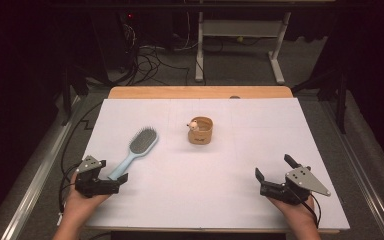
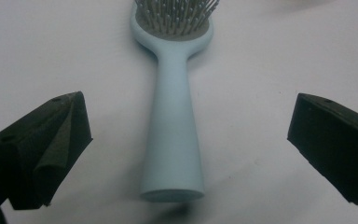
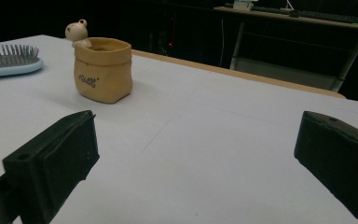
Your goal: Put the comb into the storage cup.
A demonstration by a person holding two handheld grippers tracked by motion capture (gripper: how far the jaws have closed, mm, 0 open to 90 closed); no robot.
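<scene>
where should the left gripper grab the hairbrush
Grip the hairbrush on its long smooth handle, coming in from the handle's end, where the left gripper already sits. The handle lies flat on the table, centred between the open jaws and narrow enough to fit; the bristled head is wider and likely slippier.

Left black two-jaw gripper [image 1: 114, 179]: matte black body, topped by a grey three-cornered metal plate with small dark screw holes. A black cable trails from it. Its own view shows thick, wedge-shaped black jaws, each with small round holes in the upper face; the left jaw carries a dark foam-like pad, creased along its inner face.

Right black two-jaw gripper [image 1: 271, 167]: same build, with a larger-looking grey triangular plate, dotted with holes, and a black cable looping at the wrist. Jaws blocky, one hole visible on each.

Forearms bare, no sleeves visible.
</scene>
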